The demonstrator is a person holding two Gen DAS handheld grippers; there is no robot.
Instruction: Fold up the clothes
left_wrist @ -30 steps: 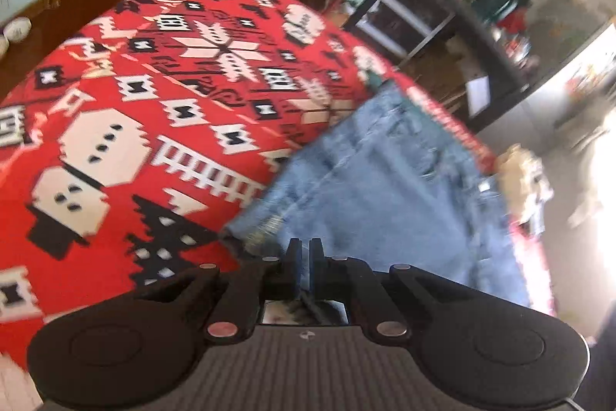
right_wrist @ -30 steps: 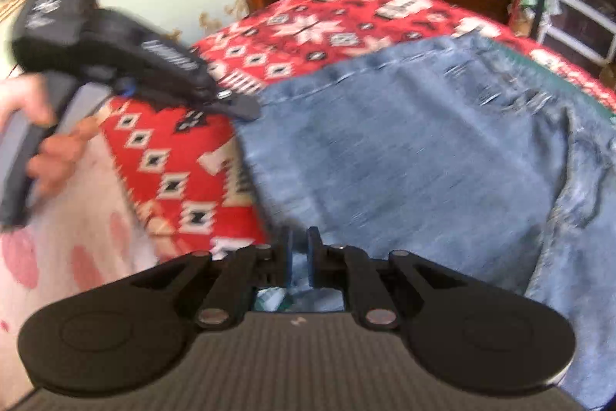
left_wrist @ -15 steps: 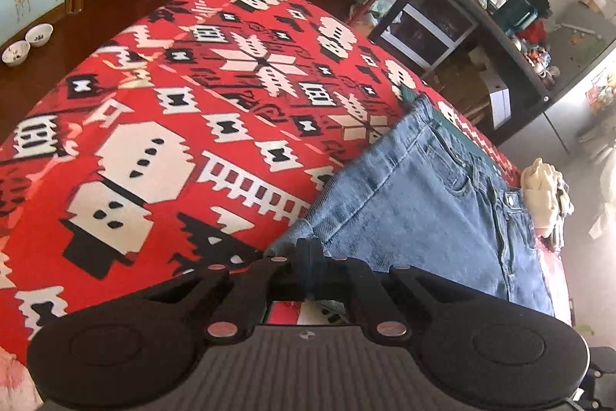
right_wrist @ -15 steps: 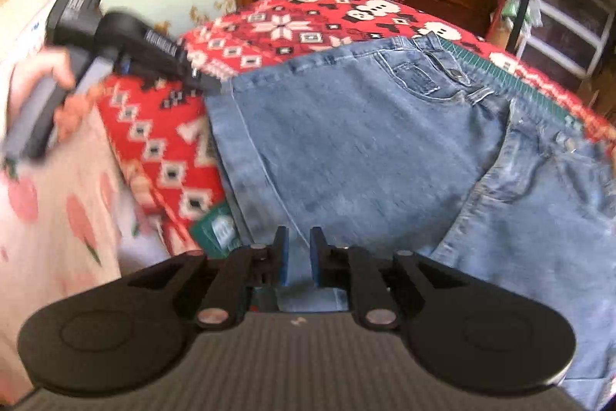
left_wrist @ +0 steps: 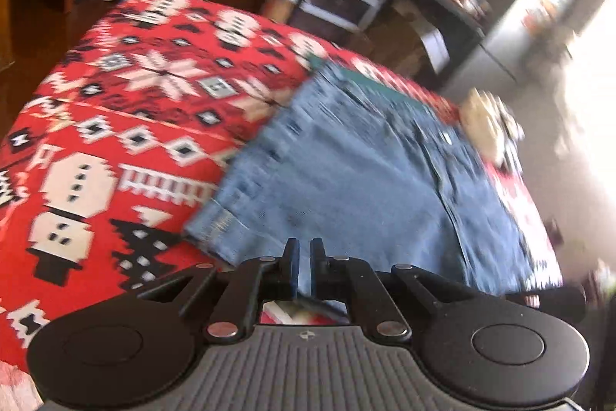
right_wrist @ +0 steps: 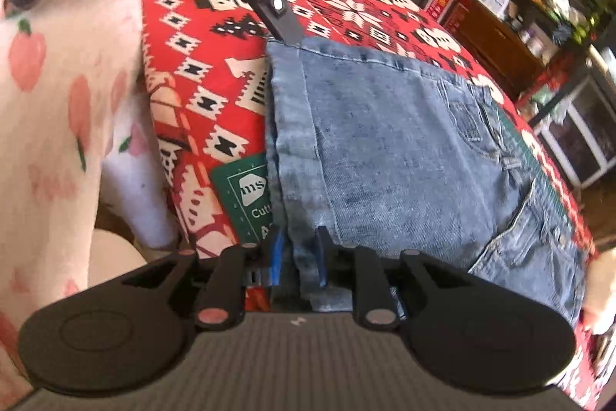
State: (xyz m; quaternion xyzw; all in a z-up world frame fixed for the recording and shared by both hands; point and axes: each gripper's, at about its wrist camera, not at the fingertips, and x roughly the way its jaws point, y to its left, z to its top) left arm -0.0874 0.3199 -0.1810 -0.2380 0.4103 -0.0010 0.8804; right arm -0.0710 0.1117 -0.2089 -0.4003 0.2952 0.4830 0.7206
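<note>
- The denim shorts [right_wrist: 385,149] lie flat on the red patterned cloth [left_wrist: 115,126].
- The right gripper [right_wrist: 298,262] pinches the hem; the left gripper [right_wrist: 287,31] grips the far hem corner, jaws nearly closed.
- Judged step: hem held for folding toward the waistband; both grips must hold.

A red patterned blanket [left_wrist: 127,126] covers the table, a green cutting mat [right_wrist: 246,195] peeking out beneath it.

Denim shorts [right_wrist: 385,149] lie on the blanket [left_wrist: 127,126], over a cutting mat [right_wrist: 246,195].
</note>
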